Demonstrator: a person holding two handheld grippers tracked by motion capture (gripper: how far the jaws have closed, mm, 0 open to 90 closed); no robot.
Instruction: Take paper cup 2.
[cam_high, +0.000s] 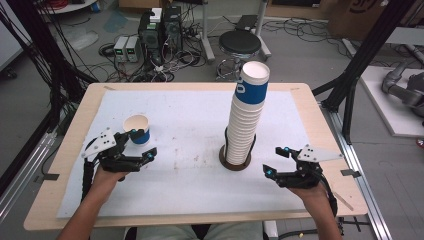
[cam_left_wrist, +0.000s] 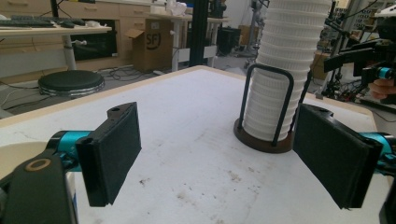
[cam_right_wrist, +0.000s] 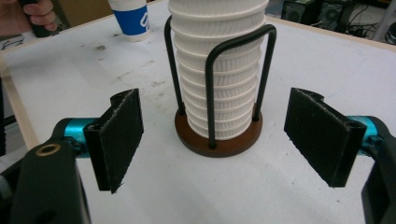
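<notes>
high view: lone cup (cam_high: 137, 128) by l gripper (cam_high: 140, 143)

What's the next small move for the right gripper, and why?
Probably ease the right gripper forward toward the cup stack. Its jaws stand open and empty, aimed at the stack in its wire holder, with bare table between. One cup already stands apart.

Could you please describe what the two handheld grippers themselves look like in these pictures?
Both are black frames. The left gripper and right gripper each carry two flat, rectangular black pads on teal mounts, with small teal lights at the jaw tips. A grey three-cornered plate dotted with dark holes sits on top of each, and a black cable trails back along the forearm. No sleeves show.
</notes>
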